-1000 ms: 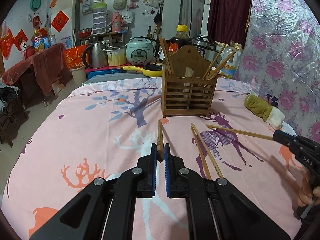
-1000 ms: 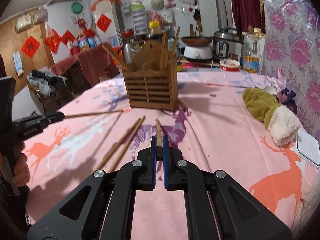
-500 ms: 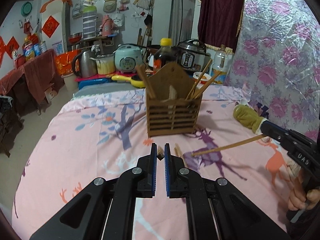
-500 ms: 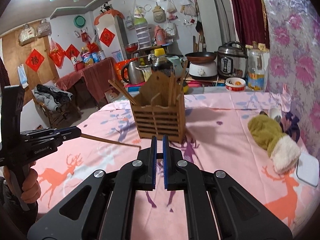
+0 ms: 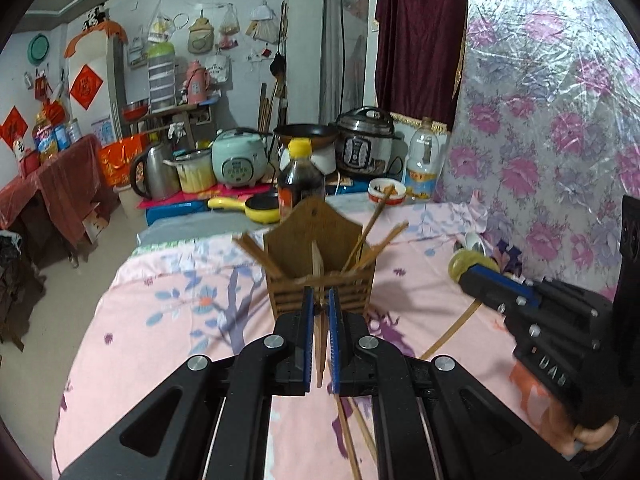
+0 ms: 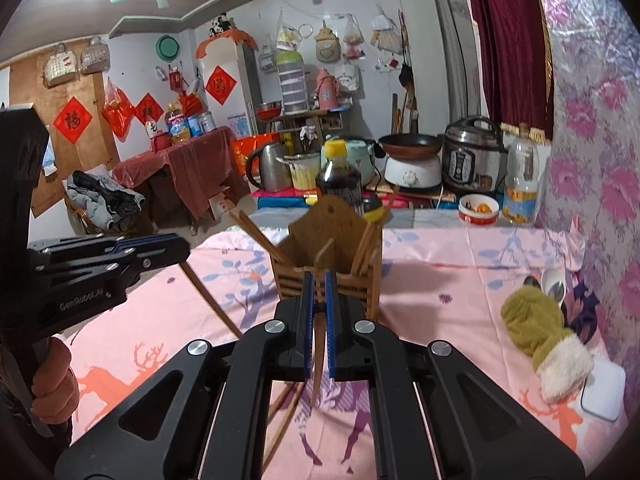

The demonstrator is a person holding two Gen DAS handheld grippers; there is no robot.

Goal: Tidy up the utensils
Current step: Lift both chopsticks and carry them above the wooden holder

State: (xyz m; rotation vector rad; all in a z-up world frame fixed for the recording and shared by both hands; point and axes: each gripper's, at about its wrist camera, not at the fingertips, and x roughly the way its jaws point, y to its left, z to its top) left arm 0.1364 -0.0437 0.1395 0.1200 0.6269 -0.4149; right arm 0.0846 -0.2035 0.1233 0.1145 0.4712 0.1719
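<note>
A slatted wooden utensil holder (image 5: 320,272) stands on the pink deer tablecloth (image 5: 168,320) with several chopsticks leaning in it. My left gripper (image 5: 320,294) is shut on one chopstick (image 5: 319,344), which hangs down between the pads just in front of the holder. In the right wrist view that left gripper (image 6: 182,246) shows at the left, its chopstick (image 6: 208,300) slanting down. My right gripper (image 6: 319,278) is shut on another chopstick (image 6: 318,360), close before the holder (image 6: 328,248). Two loose chopsticks (image 5: 348,432) lie on the cloth below.
A dark sauce bottle (image 5: 300,184) stands right behind the holder. A green plush mitten (image 6: 536,328) and a white box (image 6: 604,392) lie at the right by the floral wall. Cookers, a kettle and a pan crowd the far counter.
Both grippers have risen off the cloth with their chopsticks and come closer to the holder. The held chopsticks, which lay level before, now hang downward.
</note>
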